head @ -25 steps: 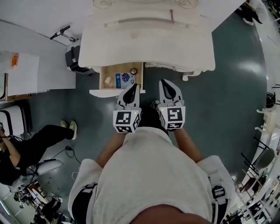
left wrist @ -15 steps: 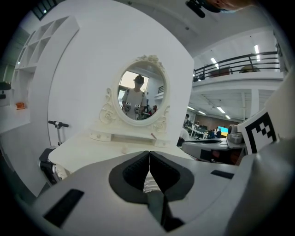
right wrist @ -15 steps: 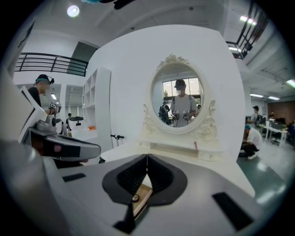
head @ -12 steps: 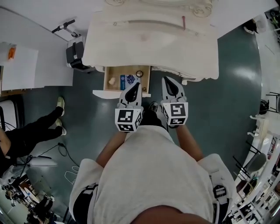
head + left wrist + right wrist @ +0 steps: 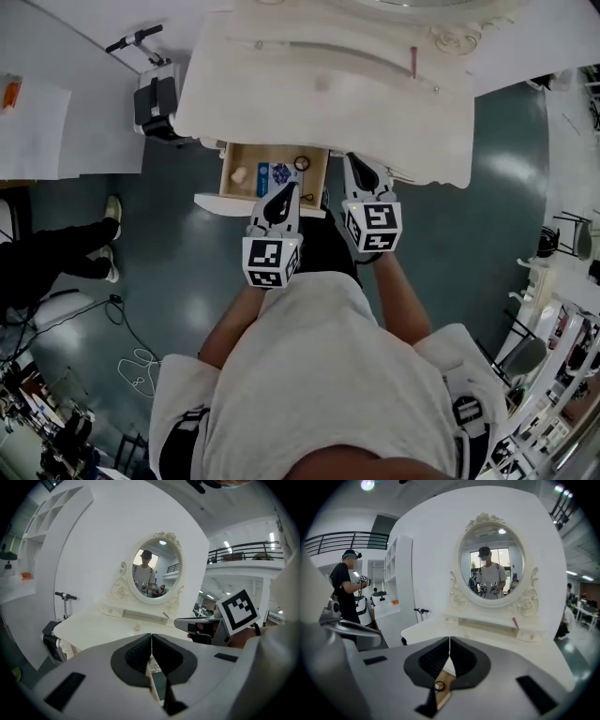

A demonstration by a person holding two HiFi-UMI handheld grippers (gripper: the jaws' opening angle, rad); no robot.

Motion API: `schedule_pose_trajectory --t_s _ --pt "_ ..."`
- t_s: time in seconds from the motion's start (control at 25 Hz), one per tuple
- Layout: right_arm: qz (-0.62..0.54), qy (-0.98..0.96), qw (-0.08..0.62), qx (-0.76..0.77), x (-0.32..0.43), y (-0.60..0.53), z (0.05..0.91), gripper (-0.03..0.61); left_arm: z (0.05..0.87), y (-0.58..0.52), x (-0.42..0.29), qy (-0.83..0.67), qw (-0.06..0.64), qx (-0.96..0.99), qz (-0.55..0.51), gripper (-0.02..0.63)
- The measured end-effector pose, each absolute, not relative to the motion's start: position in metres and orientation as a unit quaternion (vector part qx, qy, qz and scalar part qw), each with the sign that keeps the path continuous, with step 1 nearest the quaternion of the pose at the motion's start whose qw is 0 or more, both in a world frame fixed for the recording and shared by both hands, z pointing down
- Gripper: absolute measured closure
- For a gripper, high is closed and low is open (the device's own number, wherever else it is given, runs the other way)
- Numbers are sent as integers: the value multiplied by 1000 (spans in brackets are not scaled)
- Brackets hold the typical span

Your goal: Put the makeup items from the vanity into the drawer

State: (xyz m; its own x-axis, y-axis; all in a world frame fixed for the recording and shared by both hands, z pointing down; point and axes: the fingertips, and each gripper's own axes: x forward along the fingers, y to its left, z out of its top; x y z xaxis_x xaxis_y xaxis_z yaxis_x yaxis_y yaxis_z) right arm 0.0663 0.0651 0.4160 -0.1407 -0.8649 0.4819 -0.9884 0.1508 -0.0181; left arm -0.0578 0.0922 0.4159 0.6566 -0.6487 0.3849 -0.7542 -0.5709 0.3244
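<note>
Closest, the left gripper (image 5: 285, 194) and the right gripper (image 5: 358, 167) are held side by side in front of the person's chest. Both pairs of jaws are pressed together, and nothing is pinched in either one.

The tip of the left gripper is seen over the front right corner of the open drawer (image 5: 225, 201). The right gripper is held just to the right of the drawer, at the front edge of the vanity (image 5: 319, 103).

Four small things are laid in a row in the drawer: a pale lump (image 5: 239, 174), a blue packet (image 5: 263, 176), a dark blue thing (image 5: 280, 172) and a ring (image 5: 301, 163). What kind of makeup they are cannot be told.

Farther back, a red stick (image 5: 412, 62) is seen on the low shelf at the back of the vanity top, toward the right. Behind it, an oval mirror (image 5: 490, 564) is set against the wall, and the person with both grippers is shown in it. A scooter (image 5: 131, 42) is parked by the wall to the left.
</note>
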Motion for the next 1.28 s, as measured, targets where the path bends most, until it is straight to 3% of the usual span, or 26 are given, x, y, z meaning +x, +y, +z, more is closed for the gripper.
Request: schedule_pose_trajectory --t_s 0.64,1.28 --pt "190 -793 213 538 78 -49 478 563 465 34 -60 -503 260 809 160 606" --pt "195 -794 255 517 95 -104 524 556 488 7 -35 -513 273 791 191 606"
